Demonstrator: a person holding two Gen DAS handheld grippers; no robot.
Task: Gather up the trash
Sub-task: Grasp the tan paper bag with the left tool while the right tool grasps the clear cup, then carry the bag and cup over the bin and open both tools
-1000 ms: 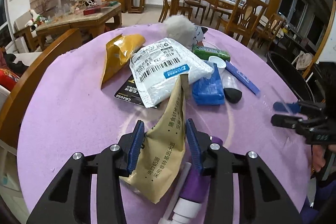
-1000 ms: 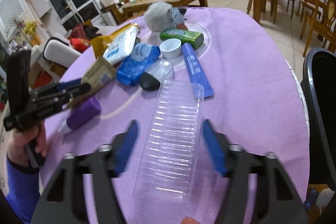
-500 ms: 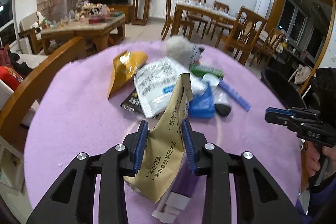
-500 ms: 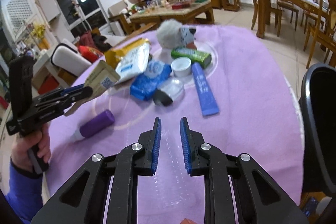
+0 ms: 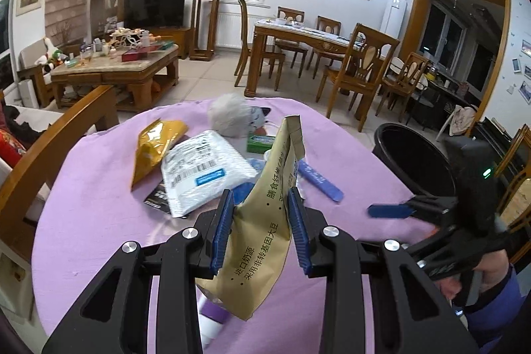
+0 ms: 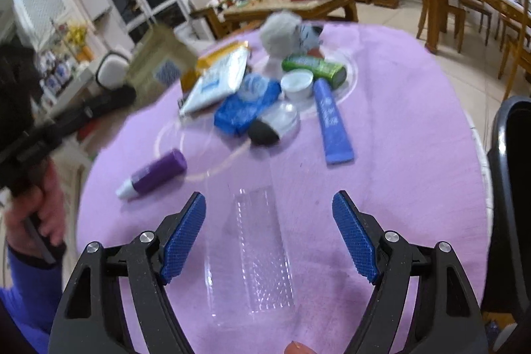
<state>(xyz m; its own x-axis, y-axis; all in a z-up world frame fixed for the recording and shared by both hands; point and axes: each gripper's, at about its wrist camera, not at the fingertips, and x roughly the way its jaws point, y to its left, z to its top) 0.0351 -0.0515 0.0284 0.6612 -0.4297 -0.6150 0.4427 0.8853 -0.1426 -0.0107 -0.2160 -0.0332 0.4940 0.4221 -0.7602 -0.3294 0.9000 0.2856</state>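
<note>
Lifted off the purple tablecloth [image 5: 99, 188] since a second ago, the tan pouch [image 5: 265, 234] hangs pinched upright in the left gripper [image 5: 262, 231]. Meanwhile the right gripper [image 6: 268, 231] is opening, its blue pads clear of the flattened clear tray [image 6: 259, 257] lying between them near the table's front edge. Beyond, the blue tube [image 6: 332, 121], purple bottle [image 6: 156, 171] and green tube [image 6: 315, 67] lie mid-table; a black bin [image 5: 415, 161] stands off the right edge.

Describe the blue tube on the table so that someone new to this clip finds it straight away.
Start at the round table under the purple cloth. Beside the heap of packets in its middle stands a small white tub. The blue tube lies flat from that tub toward the camera, its wide crimped end nearest; unlike the crumpled blue packet, it is long, smooth and straight.
</note>
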